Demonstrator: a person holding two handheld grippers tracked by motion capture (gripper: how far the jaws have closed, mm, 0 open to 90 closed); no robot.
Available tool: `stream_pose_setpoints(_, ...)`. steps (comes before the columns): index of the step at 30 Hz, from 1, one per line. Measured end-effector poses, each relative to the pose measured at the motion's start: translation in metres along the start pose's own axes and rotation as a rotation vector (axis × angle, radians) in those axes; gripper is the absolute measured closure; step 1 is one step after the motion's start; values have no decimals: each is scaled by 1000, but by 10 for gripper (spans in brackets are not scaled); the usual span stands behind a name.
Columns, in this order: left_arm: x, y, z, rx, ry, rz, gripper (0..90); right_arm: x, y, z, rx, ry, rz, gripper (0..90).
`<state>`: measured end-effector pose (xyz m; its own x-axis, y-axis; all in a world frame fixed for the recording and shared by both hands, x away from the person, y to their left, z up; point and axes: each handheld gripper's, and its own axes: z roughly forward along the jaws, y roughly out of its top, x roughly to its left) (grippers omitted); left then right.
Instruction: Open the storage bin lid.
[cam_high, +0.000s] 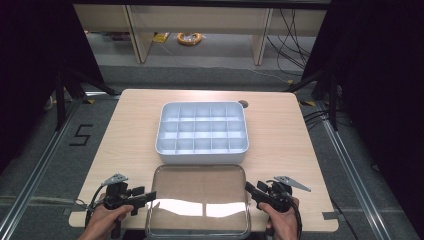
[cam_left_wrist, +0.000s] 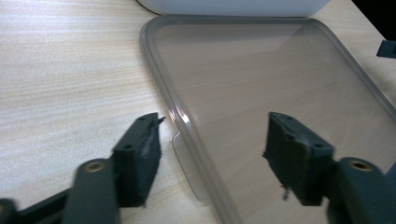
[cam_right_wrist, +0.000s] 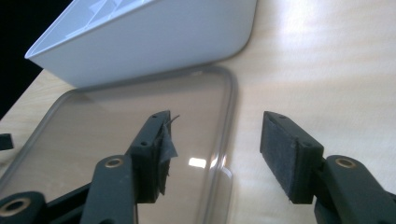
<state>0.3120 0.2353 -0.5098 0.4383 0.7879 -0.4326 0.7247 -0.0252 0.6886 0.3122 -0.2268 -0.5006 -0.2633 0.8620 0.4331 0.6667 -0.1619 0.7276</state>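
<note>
A clear plastic lid (cam_high: 200, 187) lies flat on the wooden table, just in front of a white tray (cam_high: 202, 132) divided into several compartments. My left gripper (cam_high: 149, 196) is at the lid's left edge, and my right gripper (cam_high: 248, 189) is at its right edge. In the left gripper view the lid (cam_left_wrist: 261, 74) has its rim running between my left gripper's (cam_left_wrist: 212, 144) open jaws, with neither pad touching it. In the right gripper view my right gripper (cam_right_wrist: 215, 149) stands open astride the rim of the lid (cam_right_wrist: 116, 121), with the tray (cam_right_wrist: 154, 42) behind.
The table (cam_high: 280, 135) has a small cable hole (cam_high: 243, 104) behind the tray. Bare wood lies on both sides of the tray and lid. The table's front edge is close under both hands. Beyond the table are floor, shelving legs and cables.
</note>
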Motion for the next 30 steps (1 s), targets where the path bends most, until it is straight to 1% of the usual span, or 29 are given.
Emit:
stream_pose_setpoints(1, 1, 0, 0, 0, 6, 0, 318, -2, 1, 2, -25, -14, -27, 429)
stream_pose_setpoints(2, 1, 1, 0, 5, 7, 3, 304, 2, 2, 0, -16, -12, 23, 420)
stream_pose_setpoints(3, 2, 1, 0, 11, 2, 6, 290, -3, 3, 1, -32, -16, -25, 414)
stream_pose_setpoints(4, 2, 1, 0, 15, -2, 13, 279, 1, 4, -2, -6, -26, 43, 406)
stream_pose_setpoints(5, 2, 1, 0, 15, -4, 14, 270, -4, 4, 1, -34, -20, -8, 395)
stream_pose_setpoints(6, 2, 1, 1, 17, -9, 12, 264, -6, 5, 3, -45, -11, -19, 386)
stream_pose_setpoints(7, 2, 1, 1, 32, -14, 20, 256, -6, 5, 3, -49, -11, -14, 380)
stream_pose_setpoints(8, 2, 1, 2, 36, -13, 19, 247, -6, 6, 3, -54, -9, -14, 372)
stream_pose_setpoints(9, 2, 1, 2, 36, -6, 15, 238, -1, 6, 2, -45, -4, 31, 358)
stream_pose_setpoints(11, 2, 0, 1, 31, 4, 4, 218, -1, 8, 5, -54, -11, 8, 328)
stream_pose_setpoints(12, 3, 0, 1, 35, 12, 3, 186, -1, 9, 6, -53, 0, 7, 326)
stream_pose_setpoints(13, 3, 0, 1, 25, 17, -9, 167, -1, 10, 7, -50, 14, 1, 322)
stream_pose_setpoints(14, 3, 0, 0, 22, 11, -11, 168, 1, 10, 8, -52, 20, 20, 313)
stream_pose_setpoints(15, 3, 0, -1, 13, 5, -12, 163, 1, 11, 8, -47, 16, 8, 304)
stream_pose_setpoints(16, 2, 1, -1, 3, 1, -18, 153, 0, 11, 10, -62, 22, -17, 303)
stream_pose_setpoints(17, 1, 1, -2, -1, 0, -11, 145, 2, 11, 10, -55, 22, -6, 301)
stream_pose_setpoints(18, 0, 2, -3, -12, 1, -8, 146, 1, 11, 10, -64, 19, -40, 296)
stream_pose_setpoints(19, -1, 2, -3, -19, 4, -1, 146, 1, 11, 9, -58, 31, -45, 292)
stream_pose_setpoints(20, -2, 2, -3, -22, 9, 10, 146, -1, 11, 9, -59, 28, -52, 288)
stream_pose_setpoints(21, -4, 2, -3, -27, 7, 2, 146, -1, 12, 9, -61, 39, -44, 282)
stream_pose_setpoints(22, -5, 1, -3, -36, 7, 3, 146, 3, 11, 7, -43, 42, 9, 278)
stream_pose_setpoints(23, -5, 1, -3, -29, 2, 6, 146, 0, 12, 7, -52, 36, -35, 278)
stream_pose_setpoints(24, -5, 1, -4, -26, 2, 21, 146, 5, 11, 5, -33, 32, 24, 277)
stream_pose_setpoints(25, -5, 1, -5, -30, 4, 25, 146, 0, 12, 7, -60, 44, -45, 276)
stream_pose_setpoints(26, -7, 0, -5, -39, 9, 11, 146, 1, 12, 6, -45, 18, -51, 274)
stream_pose_setpoints(27, -7, 0, -7, -41, 1, 25, 146, 6, 11, 5, -29, 40, 5, 272)
stream_pose_setpoints(28, -9, -1, -7, -40, -3, 32, 146, 6, 10, 5, -24, 45, 1, 270)
stream_pose_setpoints(29, -10, -2, -8, -43, -11, 35, 146, 5, 10, 5, -36, 37, -32, 270)
stream_pose_setpoints(30, -11, -3, -9, -33, -18, 50, 146, 3, 11, 5, -24, 31, -78, 269)
